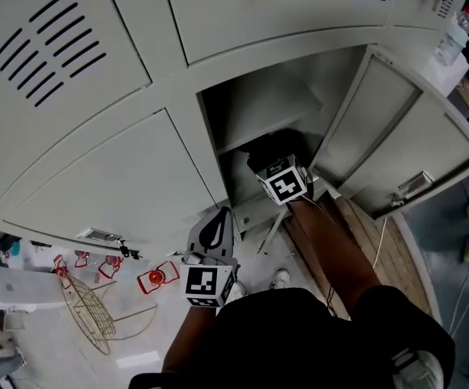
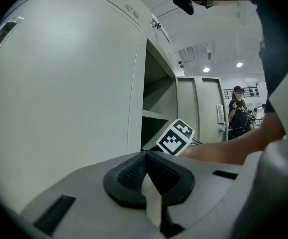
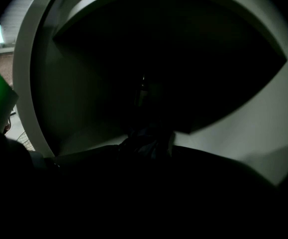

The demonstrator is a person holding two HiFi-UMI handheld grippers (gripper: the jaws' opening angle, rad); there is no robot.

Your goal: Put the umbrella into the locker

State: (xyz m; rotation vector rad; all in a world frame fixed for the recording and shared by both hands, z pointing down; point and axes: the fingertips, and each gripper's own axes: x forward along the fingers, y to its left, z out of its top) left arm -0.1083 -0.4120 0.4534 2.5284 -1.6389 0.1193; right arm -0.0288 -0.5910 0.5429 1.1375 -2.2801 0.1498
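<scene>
The grey locker [image 1: 218, 136] has one door [image 1: 396, 136] swung open to the right. My right gripper [image 1: 273, 159] reaches into the lower space under the inner shelf [image 1: 258, 108]; its marker cube [image 1: 285, 183] sits at the opening. The right gripper view is very dark. There the umbrella [image 3: 147, 136], a dark bunched bundle, lies on the locker floor between my right gripper's [image 3: 148, 151] spread black jaws, which look open. My left gripper [image 1: 215, 227] hangs outside, in front of the shut neighbouring door [image 1: 104, 185]. In the left gripper view the left gripper [image 2: 146, 159] is shut and empty.
On the floor at the lower left lie a wire basket [image 1: 84, 306], small red items [image 1: 157, 278] and a white box [image 1: 15, 286]. Wooden planks [image 1: 380, 250] lie under the open door. A person [image 2: 239, 111] stands far off beyond the locker.
</scene>
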